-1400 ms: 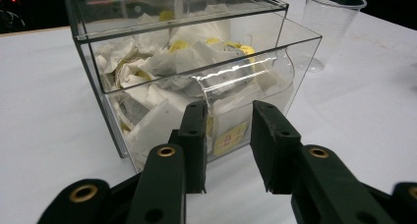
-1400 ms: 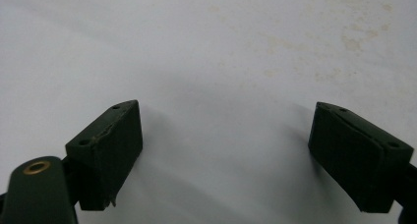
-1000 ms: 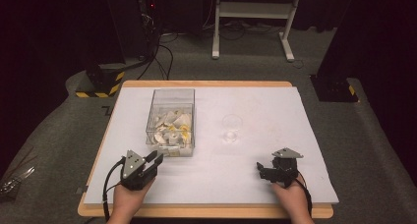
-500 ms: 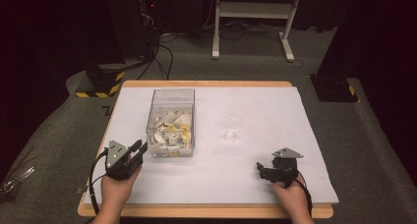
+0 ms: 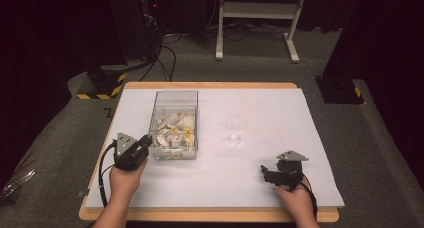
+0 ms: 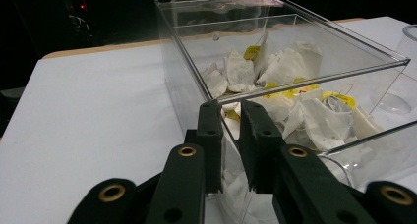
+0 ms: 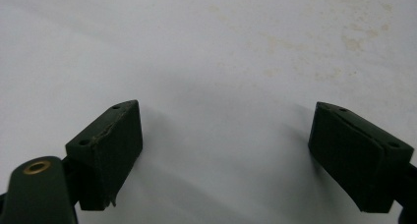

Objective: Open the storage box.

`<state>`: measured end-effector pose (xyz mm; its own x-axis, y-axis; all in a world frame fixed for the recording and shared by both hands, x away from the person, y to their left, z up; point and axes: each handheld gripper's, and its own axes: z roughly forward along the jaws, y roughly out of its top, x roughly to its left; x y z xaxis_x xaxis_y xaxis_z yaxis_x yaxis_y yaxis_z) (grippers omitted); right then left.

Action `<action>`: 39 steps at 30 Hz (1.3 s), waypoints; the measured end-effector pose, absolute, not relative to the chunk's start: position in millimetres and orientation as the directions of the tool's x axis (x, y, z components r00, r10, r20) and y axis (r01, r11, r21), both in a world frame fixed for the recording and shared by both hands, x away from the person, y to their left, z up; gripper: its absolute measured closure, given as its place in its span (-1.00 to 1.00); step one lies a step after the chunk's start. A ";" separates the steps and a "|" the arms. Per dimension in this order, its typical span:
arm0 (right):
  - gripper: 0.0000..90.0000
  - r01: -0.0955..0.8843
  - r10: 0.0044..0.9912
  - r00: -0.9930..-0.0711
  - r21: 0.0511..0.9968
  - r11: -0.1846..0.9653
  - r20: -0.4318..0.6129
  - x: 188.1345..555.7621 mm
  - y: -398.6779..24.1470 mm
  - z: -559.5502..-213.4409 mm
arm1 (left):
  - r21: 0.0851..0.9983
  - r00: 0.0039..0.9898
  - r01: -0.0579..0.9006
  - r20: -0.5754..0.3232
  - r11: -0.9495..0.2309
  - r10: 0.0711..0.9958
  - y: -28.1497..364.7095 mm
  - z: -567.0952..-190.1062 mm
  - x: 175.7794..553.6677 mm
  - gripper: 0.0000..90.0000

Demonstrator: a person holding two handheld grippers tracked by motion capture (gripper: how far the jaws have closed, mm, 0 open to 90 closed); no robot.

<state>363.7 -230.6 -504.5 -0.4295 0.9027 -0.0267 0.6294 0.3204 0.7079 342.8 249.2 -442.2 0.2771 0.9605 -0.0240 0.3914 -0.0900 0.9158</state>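
A clear plastic box (image 5: 175,95) holding several white sachets with yellow tags (image 5: 172,130) stands left of the table's middle. My left gripper (image 5: 146,142) is at the box's near left corner. In the left gripper view the box (image 6: 295,17) and its sachets (image 6: 290,62) rise just past the gripper (image 6: 231,126). Its jaws have just been closing and now stand almost together, with the box's clear corner wall in the narrow gap. My right gripper (image 5: 267,174) rests near the front right of the table. It is open over bare white table (image 7: 223,135), with nothing between its jaws.
A small clear glass (image 5: 235,128) stands on the white table cover (image 5: 280,113) to the right of the box; its edge (image 6: 410,35) shows at the far right of the left gripper view. Black stands and cables lie on the floor behind the table.
My left gripper has moved left and then forward, from in front of the box to its near left corner. The right gripper has stayed still.
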 end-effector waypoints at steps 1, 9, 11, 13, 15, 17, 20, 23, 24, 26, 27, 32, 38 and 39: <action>-0.71 0.629 0.903 -0.430 0.708 0.321 -0.027 363.7 -230.6 -504.5 | 0.916 0.275 0.392 -0.023 -0.090 0.961 248.2 -442.5 343.3 0.79; -0.71 0.629 0.903 -0.429 0.708 0.320 -0.027 363.7 -230.5 -504.5 | 0.919 0.253 0.387 -0.025 -0.078 0.967 244.1 -445.6 343.8 0.81; -0.71 0.629 0.903 -0.429 0.708 0.320 -0.027 363.7 -230.5 -504.5 | 0.919 0.246 0.388 -0.023 -0.076 0.969 243.4 -446.9 344.0 0.80; -0.71 0.629 0.903 -0.429 0.708 0.320 -0.027 363.7 -230.5 -504.5 | 0.919 0.240 0.389 -0.026 -0.072 0.970 243.7 -447.6 344.0 0.80; -0.71 0.629 0.903 -0.429 0.708 0.320 -0.027 363.7 -230.5 -504.5 | 0.919 0.240 0.388 -0.029 -0.068 0.970 243.4 -447.6 343.8 0.81; -0.71 0.629 0.903 -0.429 0.708 0.320 -0.027 363.7 -230.5 -504.5 | 0.919 0.238 0.388 -0.030 -0.067 0.971 243.0 -447.2 342.8 0.82; -0.71 0.629 0.903 -0.429 0.708 0.320 -0.027 363.7 -230.5 -504.5 | 0.921 0.239 0.384 -0.028 -0.068 0.971 243.7 -446.0 340.3 0.85; -0.71 0.629 0.903 -0.429 0.708 0.320 -0.027 363.7 -230.5 -504.5 | 0.921 0.244 0.382 -0.023 -0.075 0.969 244.6 -445.3 338.0 0.86; -0.71 0.629 0.903 -0.429 0.708 0.320 -0.027 363.7 -230.5 -504.5 | 0.921 0.246 0.381 -0.020 -0.078 0.969 244.4 -445.4 337.5 0.86; -0.71 0.629 0.903 -0.429 0.708 0.320 -0.027 363.7 -230.5 -504.5 | 0.922 0.243 0.379 -0.017 -0.079 0.970 243.6 -445.5 336.5 0.87; -0.71 0.629 0.903 -0.429 0.708 0.321 -0.027 363.7 -230.5 -504.5 | 0.922 0.243 0.378 -0.014 -0.081 0.970 243.7 -445.4 336.0 0.87; -0.71 0.629 0.903 -0.429 0.708 0.320 -0.027 363.7 -230.5 -504.5 | 0.921 0.244 0.381 -0.020 -0.077 0.970 244.8 -445.1 336.0 0.87; -0.71 0.629 0.903 -0.429 0.708 0.320 -0.027 363.7 -230.5 -504.5 | 0.917 0.226 0.393 -0.028 -0.065 0.974 244.3 -446.9 343.5 0.73; -0.71 0.629 0.903 -0.429 0.708 0.320 -0.027 363.7 -230.5 -504.5 | 0.917 0.217 0.394 -0.032 -0.058 0.976 244.6 -447.5 344.8 0.68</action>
<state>363.7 -230.5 -504.5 -0.4291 0.9028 -0.0271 0.6292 0.3204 0.7081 344.8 244.6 -447.5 0.2170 0.9757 -0.0316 0.3945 -0.0581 0.9171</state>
